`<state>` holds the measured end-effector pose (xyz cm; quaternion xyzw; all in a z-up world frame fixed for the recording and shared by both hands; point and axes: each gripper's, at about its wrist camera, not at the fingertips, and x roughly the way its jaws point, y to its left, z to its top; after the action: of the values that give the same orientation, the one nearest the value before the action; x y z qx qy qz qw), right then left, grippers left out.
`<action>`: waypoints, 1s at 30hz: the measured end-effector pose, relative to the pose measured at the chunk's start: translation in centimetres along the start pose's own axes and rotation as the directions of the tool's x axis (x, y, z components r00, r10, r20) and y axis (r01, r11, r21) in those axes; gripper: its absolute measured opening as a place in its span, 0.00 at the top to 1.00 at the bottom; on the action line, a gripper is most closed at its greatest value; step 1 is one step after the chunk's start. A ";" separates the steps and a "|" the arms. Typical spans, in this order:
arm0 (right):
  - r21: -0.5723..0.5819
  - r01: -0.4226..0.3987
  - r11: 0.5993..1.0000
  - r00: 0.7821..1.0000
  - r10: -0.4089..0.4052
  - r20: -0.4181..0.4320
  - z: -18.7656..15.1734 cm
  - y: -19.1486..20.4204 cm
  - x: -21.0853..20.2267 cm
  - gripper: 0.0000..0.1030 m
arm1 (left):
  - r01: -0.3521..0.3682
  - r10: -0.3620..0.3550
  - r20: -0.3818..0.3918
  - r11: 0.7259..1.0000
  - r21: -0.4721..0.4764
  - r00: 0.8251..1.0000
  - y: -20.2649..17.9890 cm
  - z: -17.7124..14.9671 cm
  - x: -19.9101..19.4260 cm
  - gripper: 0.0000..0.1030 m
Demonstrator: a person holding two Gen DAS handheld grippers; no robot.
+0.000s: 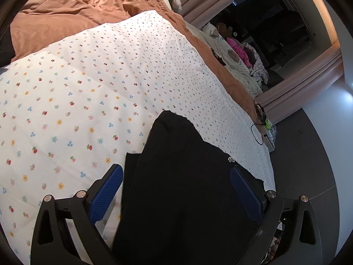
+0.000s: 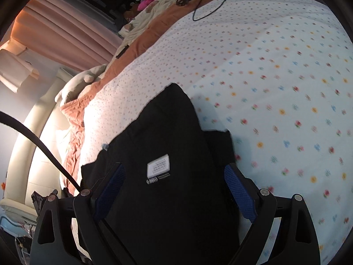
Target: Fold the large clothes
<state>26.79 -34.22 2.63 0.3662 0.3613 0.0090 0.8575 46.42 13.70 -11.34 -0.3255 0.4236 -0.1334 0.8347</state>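
We see a bed (image 1: pixel 99 84) under a white flower-print sheet (image 2: pixel 275 70), with a rust-orange quilt (image 1: pixel 66 6) bunched beyond it. Pink curtains (image 2: pixel 72 35) frame a dark window (image 1: pixel 275 22). The floor (image 1: pixel 308 154) is dark grey, and warm light falls on a cream headboard (image 2: pixel 28 132).

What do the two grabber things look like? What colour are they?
Each hand-held gripper, left and right, has a shiny black plastic frame with triangle-shaped holes and round silver bolts. The two fingers wear bumpy blue pads, like rubber grips. A black cable curves past the right one. No sleeves or hands show clearly.
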 end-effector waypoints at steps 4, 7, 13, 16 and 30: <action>-0.017 0.053 0.998 0.999 -0.053 -0.011 -1.8 -0.1 -2.3 0.12 | -0.017 0.018 -0.026 1.000 0.017 1.000 0.5 -1.7 -0.9 0.06; -0.030 0.088 0.996 0.996 -0.088 -0.013 -3.3 0.3 -4.2 0.17 | -0.047 0.049 -0.044 0.998 0.035 0.998 1.0 -3.1 -1.4 0.18; -0.043 0.119 0.992 0.991 -0.121 -0.048 -5.8 0.3 -6.3 0.34 | -0.082 0.085 -0.079 0.996 0.037 0.993 2.6 -6.0 -2.4 0.32; -0.053 0.125 0.991 0.989 -0.129 -0.072 -6.9 0.1 -7.1 0.36 | -0.091 0.094 -0.093 0.995 0.029 0.991 3.4 -7.3 -2.9 0.37; -0.045 0.159 0.986 0.984 -0.162 -0.075 -11.1 -1.2 -10.8 0.85 | -0.098 0.101 -0.145 0.995 0.032 0.984 5.0 -11.6 -4.6 0.41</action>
<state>11.57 -31.24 3.31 0.3184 0.4228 -0.0387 0.8475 34.10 14.74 -16.73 -0.2831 0.4977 -0.1201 0.8110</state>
